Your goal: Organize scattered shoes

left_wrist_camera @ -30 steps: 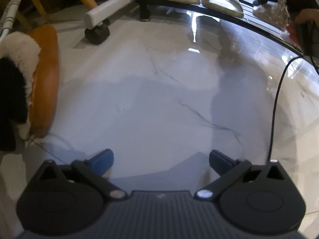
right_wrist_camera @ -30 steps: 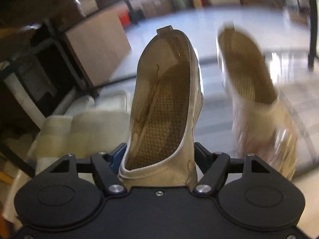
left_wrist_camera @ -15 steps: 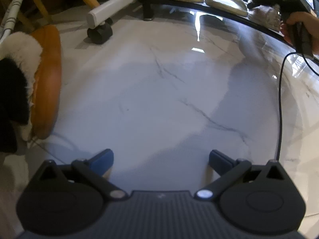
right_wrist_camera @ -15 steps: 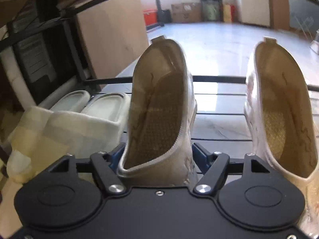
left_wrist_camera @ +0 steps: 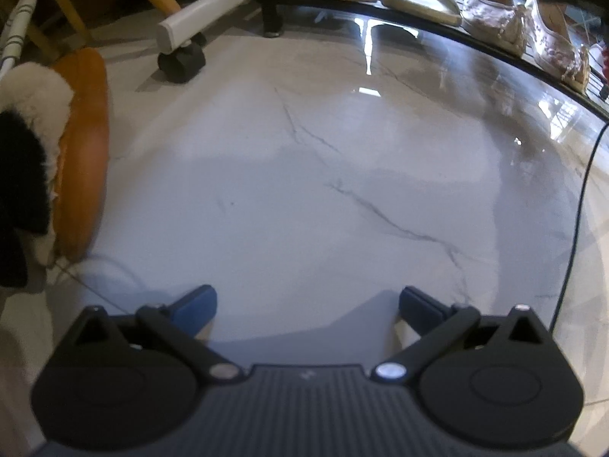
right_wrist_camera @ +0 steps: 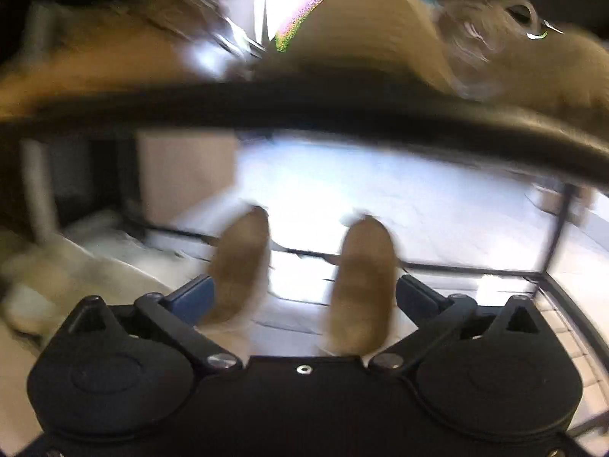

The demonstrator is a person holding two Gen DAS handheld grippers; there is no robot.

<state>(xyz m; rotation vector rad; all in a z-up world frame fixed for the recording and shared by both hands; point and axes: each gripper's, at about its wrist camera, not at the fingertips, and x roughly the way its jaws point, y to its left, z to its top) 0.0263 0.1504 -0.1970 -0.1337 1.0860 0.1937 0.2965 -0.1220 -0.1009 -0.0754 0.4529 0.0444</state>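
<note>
Left wrist view: the left gripper [left_wrist_camera: 307, 302] has its fingers spread over bare floor [left_wrist_camera: 304, 175]; two flats [left_wrist_camera: 521, 26] sit on the rack [left_wrist_camera: 495, 47] far beyond the right finger.

Right wrist view, blurred: the right gripper [right_wrist_camera: 304, 293] fingers are opening, both flats [right_wrist_camera: 361, 285] between them, untouched.

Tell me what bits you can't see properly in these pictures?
- Right wrist view: motion blur smears the two beige shoes between the opening jaws of the right gripper; touching or not, unclear.
- Right wrist view: things above the dark bar are smeared.
- Left wrist view: the furry orange thing is cut off by the edge.
</note>
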